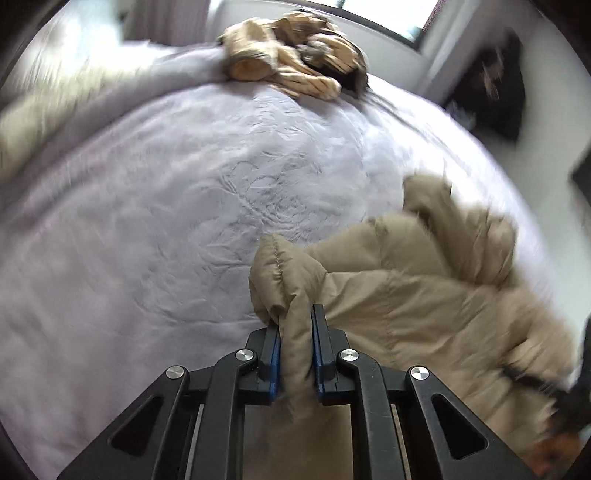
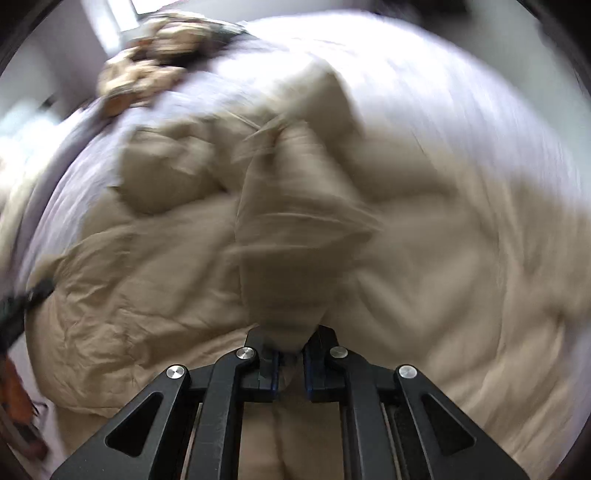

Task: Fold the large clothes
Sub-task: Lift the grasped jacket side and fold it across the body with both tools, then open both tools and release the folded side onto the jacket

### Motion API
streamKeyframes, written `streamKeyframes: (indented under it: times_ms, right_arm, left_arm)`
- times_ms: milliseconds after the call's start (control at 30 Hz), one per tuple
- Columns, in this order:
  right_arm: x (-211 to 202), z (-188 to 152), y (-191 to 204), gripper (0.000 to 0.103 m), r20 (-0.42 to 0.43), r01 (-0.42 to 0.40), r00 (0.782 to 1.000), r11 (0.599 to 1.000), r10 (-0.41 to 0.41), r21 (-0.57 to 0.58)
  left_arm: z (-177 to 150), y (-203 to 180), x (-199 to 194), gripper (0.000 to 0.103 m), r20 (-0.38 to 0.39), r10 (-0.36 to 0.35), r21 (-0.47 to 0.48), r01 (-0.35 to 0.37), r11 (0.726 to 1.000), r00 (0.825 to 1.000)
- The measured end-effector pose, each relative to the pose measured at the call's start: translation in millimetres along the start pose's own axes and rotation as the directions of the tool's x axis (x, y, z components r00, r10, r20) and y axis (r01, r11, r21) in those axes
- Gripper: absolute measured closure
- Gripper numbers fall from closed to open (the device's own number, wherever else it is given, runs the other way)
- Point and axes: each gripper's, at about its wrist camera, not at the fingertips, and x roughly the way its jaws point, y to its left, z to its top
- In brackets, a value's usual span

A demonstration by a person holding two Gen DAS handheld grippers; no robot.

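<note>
Pale lilac bedding point(image 1: 177, 206) covers the wide bed where a tan puffer jacket point(image 2: 155, 288) lies spread, near side bunched up. Judging by its quilted puff, it should be light, soft and springy, with a smooth shell likely to slide, so seams and hems give the surest hold. The left gripper point(image 1: 296, 332) is clamped on a stitched fold at the jacket's left edge; the right gripper point(image 2: 290, 350) pinches a raised, blurred fold near its middle. At the far edge, below a window point(image 1: 384, 14), sits a second crumpled tan garment point(image 1: 291, 55), well apart from the jacket.
</note>
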Motion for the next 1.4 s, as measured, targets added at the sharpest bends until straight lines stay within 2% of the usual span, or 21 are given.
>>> streamKeyframes:
  times_ms: [67, 133, 167, 200, 233, 333, 367, 433, 533, 667, 700, 767, 833, 967, 1033, 1133, 1200, 1267, 1400]
  right_arm:
    - [7, -9, -23, 0.093, -0.051, -0.059, 0.997, 0.991, 0.065, 0.122]
    - [7, -13, -27, 0.09, -0.05, -0.096, 0.993, 0.985, 0.104, 0.144]
    - [5, -12, -29, 0.081, -0.05, -0.124, 0.99, 0.98, 0.133, 0.155]
    - [3, -12, -31, 0.078, -0.058, -0.139, 0.987, 0.977, 0.15, 0.164]
    - [2, -12, -34, 0.072, -0.065, -0.144, 0.985, 0.975, 0.157, 0.171]
    - [-12, -9, -51, 0.054, -0.061, -0.12, 0.989, 0.972, 0.135, 0.201]
    - [-19, -8, -59, 0.054, -0.046, -0.103, 0.992, 0.973, 0.115, 0.209]
    - [-35, -10, -68, 0.054, -0.008, -0.065, 0.998, 0.977, 0.068, 0.205]
    - [-62, -11, -73, 0.079, 0.088, -0.071, 0.994, 0.988, 0.059, 0.136]
    - [-46, -7, -52, 0.083, 0.036, -0.125, 0.992, 0.992, 0.125, -0.002]
    - [-38, -9, -48, 0.083, 0.013, -0.113, 0.993, 0.993, 0.113, -0.035]
    - [-11, -10, -42, 0.083, -0.042, -0.049, 0.998, 0.995, 0.045, -0.082]
    - [3, -11, -51, 0.086, -0.07, -0.072, 0.995, 0.997, 0.07, -0.037]
    - [0, -9, -58, 0.086, -0.061, -0.101, 0.993, 0.995, 0.1, -0.013]
    - [-9, -15, -69, 0.083, -0.065, -0.097, 0.993, 0.995, 0.098, 0.004]
    - [-23, -19, -90, 0.081, -0.067, -0.138, 0.988, 0.988, 0.142, 0.068]
    - [-33, -23, -104, 0.076, -0.064, -0.166, 0.983, 0.98, 0.174, 0.112]
    - [-43, -30, -116, 0.062, -0.055, -0.19, 0.978, 0.971, 0.2, 0.148]
    - [-60, -43, -129, 0.057, -0.047, -0.198, 0.977, 0.964, 0.209, 0.176]
  left_arm:
    - [2, 3, 11, 0.087, -0.03, 0.036, 0.026, -0.035, 0.999, 0.999]
    - [7, 12, 10, 0.075, -0.038, 0.092, -0.009, -0.093, 0.996, 0.995]
    - [12, 15, 14, 0.058, -0.033, 0.123, -0.03, -0.124, 0.992, 0.992]
    - [16, 19, 11, 0.035, -0.018, 0.169, -0.057, -0.169, 0.984, 0.986]
    - [18, 26, -3, 0.028, 0.017, 0.215, -0.086, -0.213, 0.973, 0.976]
    - [24, 35, -24, 0.028, 0.054, 0.224, -0.103, -0.217, 0.971, 0.973]
    - [25, 37, -32, 0.028, 0.056, 0.22, -0.104, -0.214, 0.971, 0.974]
    - [21, 33, -42, 0.028, 0.051, 0.167, -0.089, -0.162, 0.983, 0.985]
    - [2, 9, -38, 0.028, 0.005, 0.109, -0.004, -0.109, 0.994, 0.994]
    - [-28, -13, 2, 0.028, -0.083, 0.159, 0.053, -0.155, 0.987, 0.984]
    - [-35, -11, 13, 0.025, -0.092, 0.179, 0.052, -0.175, 0.983, 0.979]
    - [-40, -3, 25, 0.021, -0.107, 0.159, 0.006, -0.159, 0.987, 0.981]
    - [-37, 2, 25, 0.017, -0.122, 0.157, -0.03, -0.162, 0.986, 0.98]
    - [-30, -1, 14, 0.017, -0.132, 0.204, -0.003, -0.207, 0.978, 0.97]
    - [-26, -5, 0, 0.017, -0.13, 0.216, -0.003, -0.219, 0.976, 0.968]
    - [-29, -18, -19, 0.017, -0.125, 0.209, -0.007, -0.212, 0.977, 0.97]
    - [-31, -29, -26, 0.017, -0.144, 0.205, -0.008, -0.209, 0.978, 0.968]
    - [-37, -47, -34, 0.017, -0.157, 0.185, -0.006, -0.189, 0.982, 0.97]
    - [-52, -95, -42, 0.017, -0.179, 0.159, 0.05, -0.153, 0.987, 0.971]
